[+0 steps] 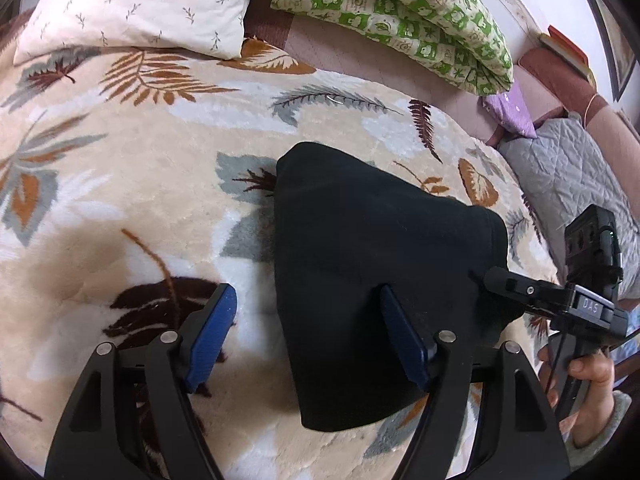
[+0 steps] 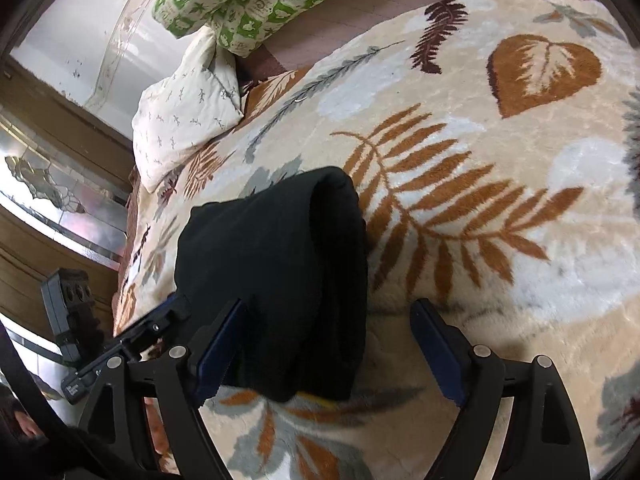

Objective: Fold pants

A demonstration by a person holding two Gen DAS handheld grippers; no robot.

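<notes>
Black pants (image 1: pixel 380 276) lie folded into a compact bundle on the leaf-print blanket (image 1: pixel 120 200), near the middle of the bed.

We hold the left gripper (image 1: pixel 308 336) and right gripper (image 2: pixel 332 348) over its near end, each with jaws apart and gripping nothing; we judge the fold nearly done. The bundle's long axis runs away from us toward the white pillow (image 1: pixel 136 4), with the rounded fold at the far end.

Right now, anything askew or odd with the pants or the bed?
Nothing stands out. The black pants lie folded in a compact bundle on the leaf-print blanket, and both the left gripper and right gripper are open, holding nothing.
</notes>
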